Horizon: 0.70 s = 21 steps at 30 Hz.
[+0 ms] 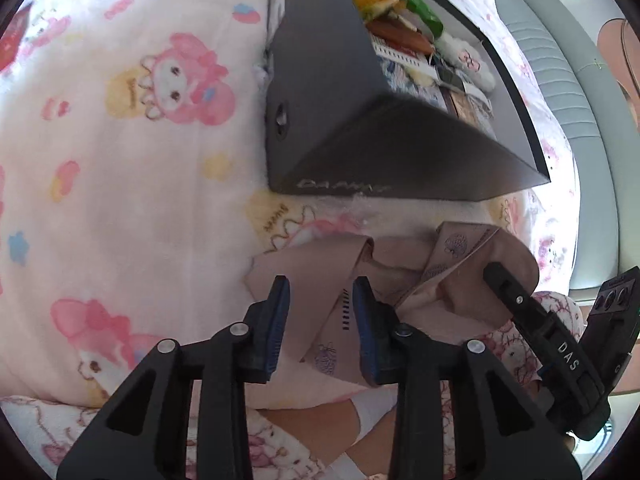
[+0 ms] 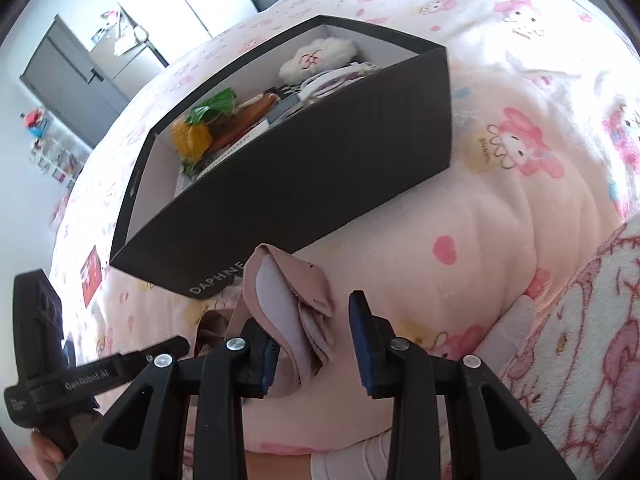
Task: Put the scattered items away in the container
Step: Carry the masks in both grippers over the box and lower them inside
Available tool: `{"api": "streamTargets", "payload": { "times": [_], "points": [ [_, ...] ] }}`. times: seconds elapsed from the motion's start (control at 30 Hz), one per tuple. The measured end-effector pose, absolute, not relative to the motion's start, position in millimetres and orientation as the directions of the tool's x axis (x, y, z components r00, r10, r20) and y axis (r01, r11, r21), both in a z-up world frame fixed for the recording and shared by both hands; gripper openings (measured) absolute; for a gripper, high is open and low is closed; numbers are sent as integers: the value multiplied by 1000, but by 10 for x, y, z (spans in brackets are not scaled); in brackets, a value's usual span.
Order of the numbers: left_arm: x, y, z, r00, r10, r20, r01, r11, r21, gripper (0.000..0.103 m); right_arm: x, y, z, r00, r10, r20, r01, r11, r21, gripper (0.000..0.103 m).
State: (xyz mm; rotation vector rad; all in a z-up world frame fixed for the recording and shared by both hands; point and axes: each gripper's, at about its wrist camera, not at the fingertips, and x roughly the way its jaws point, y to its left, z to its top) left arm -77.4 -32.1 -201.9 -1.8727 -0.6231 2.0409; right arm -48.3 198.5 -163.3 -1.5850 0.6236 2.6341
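A: What lies nearest?

B: A crumpled beige cloth (image 1: 404, 276) on the bed (image 1: 120, 200), just before the black box (image 1: 360, 140). The left tool (image 1: 320, 312) is spread, cloth between its pads but unpinched; the right tool (image 2: 312, 336) is likewise spread around a fold.

A: Room to move?

B: Open bedding on both sides of the box.

A: Anything unclear?

B: The box's contents are half hidden by its wall.

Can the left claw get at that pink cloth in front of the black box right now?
Probably yes. The left claw stands open right over the pink cloth, part of which lies between its pads, and nothing covers it. The right claw works the other end and leaves that side free.
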Motion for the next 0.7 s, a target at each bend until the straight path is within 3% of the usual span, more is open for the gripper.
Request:
{"api": "streamTargets", "payload": {
  "times": [0.2,0.3,0.53,0.7],
  "points": [
    [-762,-205,-2159,-68,356,-932,71,-930,-360,38,-457,2108,-1557,-521,-176,-835,-229,-914,336,28],
    [-735,-259,-2057,-101,303,-948,77,-947,-311,44,-500,2154,-1467,-547,-166,-821,-233,-911,339,28],
    [-712,-372,-2065,-96,365,-926,116,-920,-374,45,-482,2229,-1251,-641,-130,-756,-237,-904,356,28],
    [-721,-331,-2057,-78,449,-890,114,-883,-456,52,-728,2088,-1577,-510,-248,-824,-201,-897,394,29]
  ]
}}
